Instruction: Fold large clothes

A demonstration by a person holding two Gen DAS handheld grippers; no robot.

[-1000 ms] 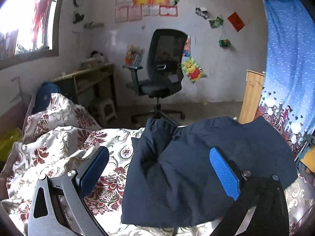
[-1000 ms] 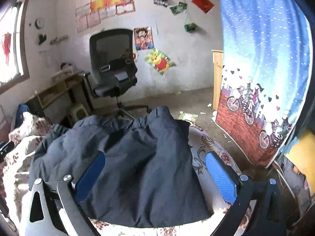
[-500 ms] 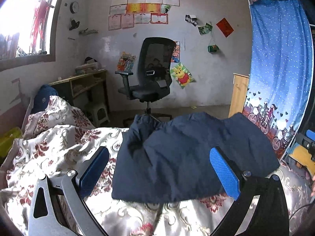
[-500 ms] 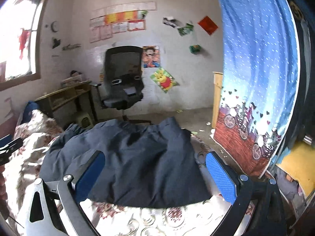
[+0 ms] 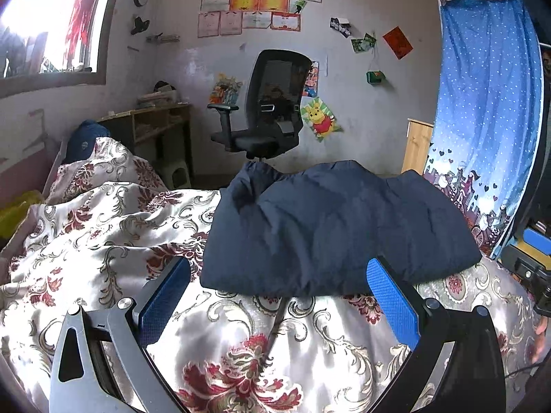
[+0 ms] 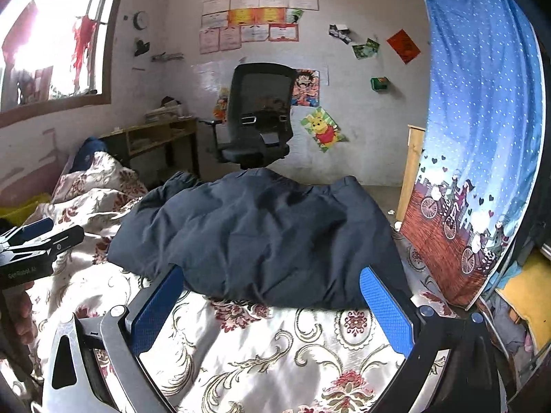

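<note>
A dark navy garment [image 5: 330, 230] lies folded in a thick bundle on the floral bedspread [image 5: 103, 227]; it also shows in the right wrist view [image 6: 261, 234]. My left gripper [image 5: 275, 292] is open and empty, held just short of the garment's near edge. My right gripper [image 6: 272, 296] is open and empty, also just short of the near edge. The left gripper shows at the left edge of the right wrist view [image 6: 31, 241].
A black office chair [image 5: 268, 110] stands beyond the bed's far end. A wooden desk [image 5: 155, 120] is against the left wall. A blue curtain [image 5: 489, 103] hangs at the right. A bunched quilt and pillow [image 5: 103, 161] lie at the left.
Both grippers have pulled back toward me from the garment. It now lies farther ahead, with bare bedspread showing between the fingers. Both stayed open.
</note>
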